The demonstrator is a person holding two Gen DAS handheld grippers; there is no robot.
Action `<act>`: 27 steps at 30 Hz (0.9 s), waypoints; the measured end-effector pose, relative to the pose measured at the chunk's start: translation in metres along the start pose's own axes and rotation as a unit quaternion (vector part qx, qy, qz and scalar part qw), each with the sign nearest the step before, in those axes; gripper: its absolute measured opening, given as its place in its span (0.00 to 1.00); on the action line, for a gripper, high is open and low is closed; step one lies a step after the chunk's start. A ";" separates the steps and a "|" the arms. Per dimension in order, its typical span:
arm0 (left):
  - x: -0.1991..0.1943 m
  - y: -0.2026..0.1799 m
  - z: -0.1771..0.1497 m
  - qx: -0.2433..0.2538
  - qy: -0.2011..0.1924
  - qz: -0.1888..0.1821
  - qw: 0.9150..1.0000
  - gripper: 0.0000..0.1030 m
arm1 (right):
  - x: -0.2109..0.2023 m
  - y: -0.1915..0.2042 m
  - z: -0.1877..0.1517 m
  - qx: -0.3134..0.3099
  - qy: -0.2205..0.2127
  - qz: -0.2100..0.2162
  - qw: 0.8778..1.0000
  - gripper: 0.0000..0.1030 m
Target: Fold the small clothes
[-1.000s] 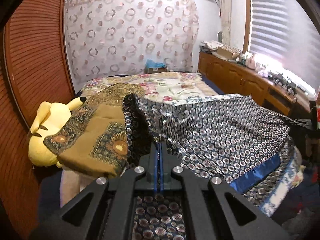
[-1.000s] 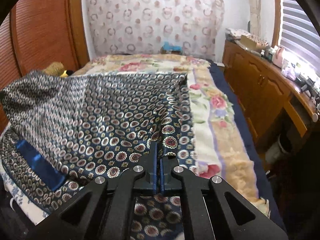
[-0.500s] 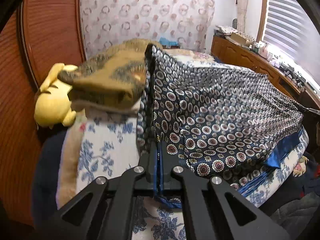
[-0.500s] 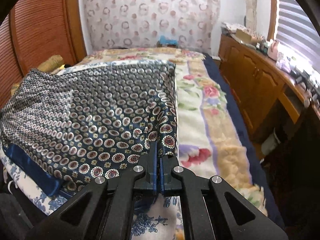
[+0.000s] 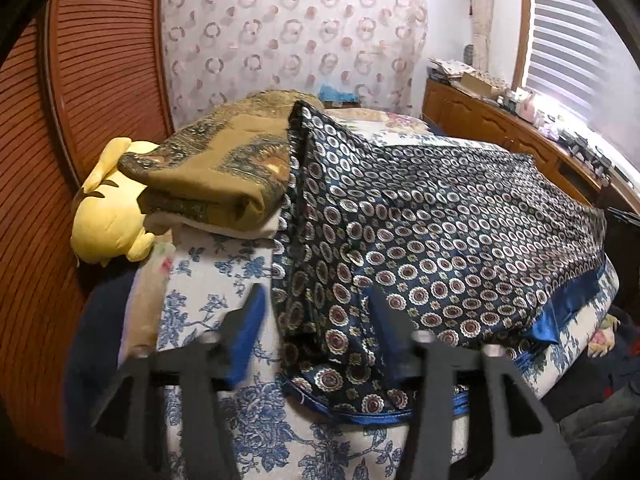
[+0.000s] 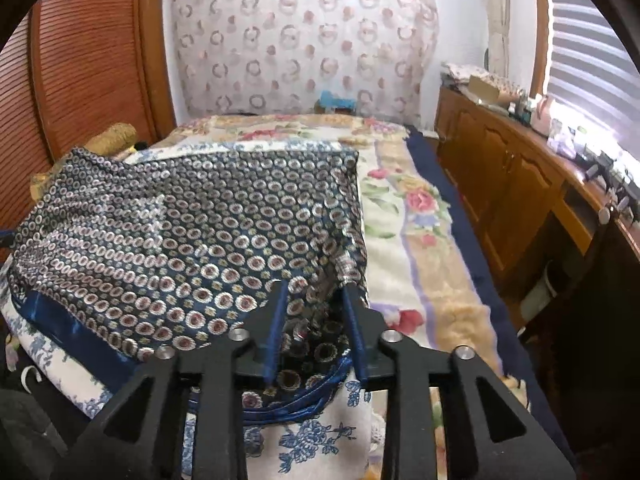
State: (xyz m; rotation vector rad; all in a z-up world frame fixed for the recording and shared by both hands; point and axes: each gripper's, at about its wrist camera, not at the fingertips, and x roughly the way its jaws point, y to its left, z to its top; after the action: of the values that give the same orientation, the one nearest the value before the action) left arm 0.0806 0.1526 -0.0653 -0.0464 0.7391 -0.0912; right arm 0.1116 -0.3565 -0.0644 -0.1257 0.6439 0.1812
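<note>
A dark blue satin garment [image 5: 440, 232] with a ring pattern and plain blue hem lies spread across the near end of the bed; it also shows in the right wrist view [image 6: 192, 232]. My left gripper [image 5: 316, 320] is open, its jaws wide apart around the garment's near left corner. My right gripper [image 6: 314, 300] is open, its jaws standing either side of the garment's near right corner. Neither holds the cloth.
A folded brown patterned blanket [image 5: 224, 168] and a yellow plush toy [image 5: 108, 216] lie at the left by the wooden louvred door [image 5: 80, 100]. The bed has a blue floral sheet [image 5: 208, 280] and a flowered blanket [image 6: 420, 232]. Wooden cabinets [image 6: 520, 184] run along the right.
Both grippers lowered the garment onto the bed, then opened and let go of its corners. The cloth now rests flat.
</note>
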 end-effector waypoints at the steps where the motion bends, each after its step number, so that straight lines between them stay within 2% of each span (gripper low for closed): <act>1: 0.000 0.001 0.000 -0.003 -0.001 -0.002 1.000 0.59 | -0.002 0.003 0.001 -0.003 -0.004 -0.002 1.000 0.43; 4: 0.008 0.003 -0.002 -0.008 0.012 0.001 1.000 0.59 | -0.006 0.014 0.004 -0.008 -0.013 0.014 1.000 0.54; 7: 0.020 0.005 -0.009 -0.013 0.033 0.000 0.999 0.59 | -0.006 0.029 0.006 -0.016 -0.017 0.031 0.999 0.58; 14: 0.038 0.011 -0.022 -0.031 0.064 -0.002 0.997 0.59 | 0.016 0.078 0.007 -0.039 -0.007 0.082 0.996 0.60; 27: 0.037 0.010 -0.025 -0.026 0.048 0.008 0.998 0.59 | 0.062 0.170 -0.001 -0.091 0.034 0.158 0.983 0.60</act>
State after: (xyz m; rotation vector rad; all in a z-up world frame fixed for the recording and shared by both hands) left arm 0.0918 0.1583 -0.1092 -0.0866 0.8383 -0.0588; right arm 0.1241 -0.1827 -0.1131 -0.2059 0.7119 0.5458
